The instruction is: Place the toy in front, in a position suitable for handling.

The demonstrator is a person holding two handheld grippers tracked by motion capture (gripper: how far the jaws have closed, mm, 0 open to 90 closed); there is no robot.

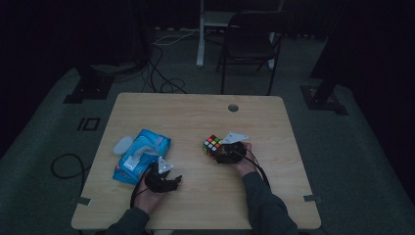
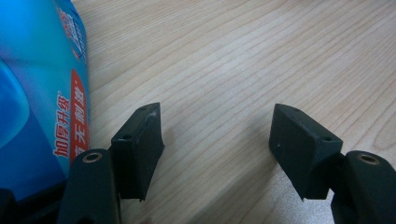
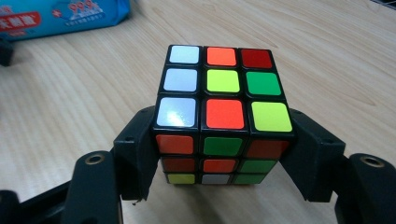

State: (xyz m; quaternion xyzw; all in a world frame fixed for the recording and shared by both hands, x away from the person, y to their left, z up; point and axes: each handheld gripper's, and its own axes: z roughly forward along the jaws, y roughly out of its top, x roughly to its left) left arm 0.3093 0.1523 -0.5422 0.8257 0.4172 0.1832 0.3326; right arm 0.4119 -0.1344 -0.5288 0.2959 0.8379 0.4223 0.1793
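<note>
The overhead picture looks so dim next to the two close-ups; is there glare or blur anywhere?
High view: underlit, the light wooden table murky and its surroundings nearly black. Right gripper view: bright, with a glare patch on a white sticker of the multicoloured puzzle cube. Left gripper view: well lit, but the blue plastic wipes packet is soft, out of focus.

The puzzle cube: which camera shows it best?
The right gripper view: the puzzle cube is close, with its coloured stickers sharp between the right gripper's fingers. In the high view it looks small and dim.

Dim room: pale wooden bench [image 1: 171,110] on grey carpet floor [image 1: 44,127], black folding chair [image 1: 249,41] and tangled black cables [image 1: 164,73] beyond far edge.
</note>
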